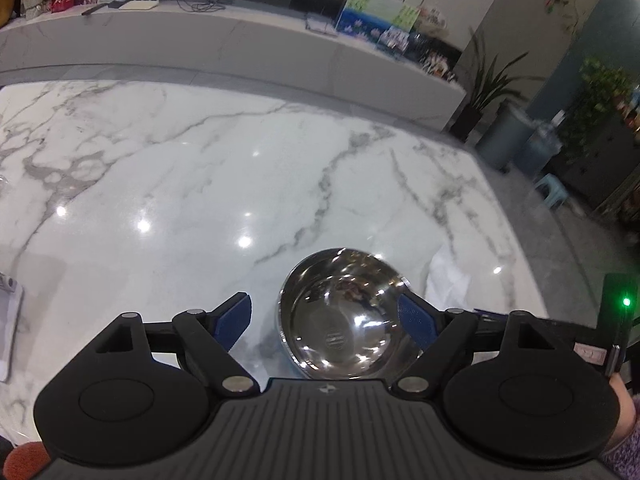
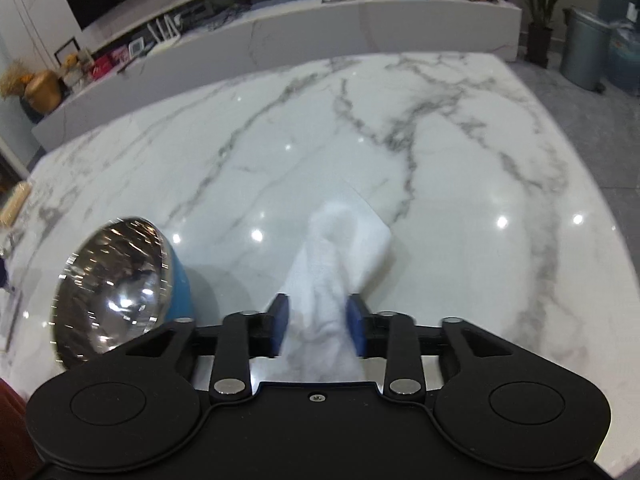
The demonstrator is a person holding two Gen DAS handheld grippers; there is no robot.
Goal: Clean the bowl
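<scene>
A steel bowl (image 1: 344, 312) with a blue outside lies on the marble table, between the fingers of my left gripper (image 1: 328, 320), which is open. Its right fingertip (image 1: 416, 320) overlaps the bowl's rim; whether it touches I cannot tell. In the right wrist view the bowl (image 2: 112, 292) is tilted at the lower left, its shiny inside facing the camera. My right gripper (image 2: 318, 324) is shut on a white cloth (image 2: 340, 252) that hangs forward over the table. The cloth also shows in the left wrist view (image 1: 448, 280), right of the bowl.
The marble table (image 2: 360, 140) stretches ahead. A white ledge (image 1: 240, 40) with a router, boxes and pictures runs behind it. Grey bins (image 2: 584, 48) and a potted plant (image 2: 540, 20) stand on the floor at the right. A white object (image 1: 8, 320) lies at the table's left edge.
</scene>
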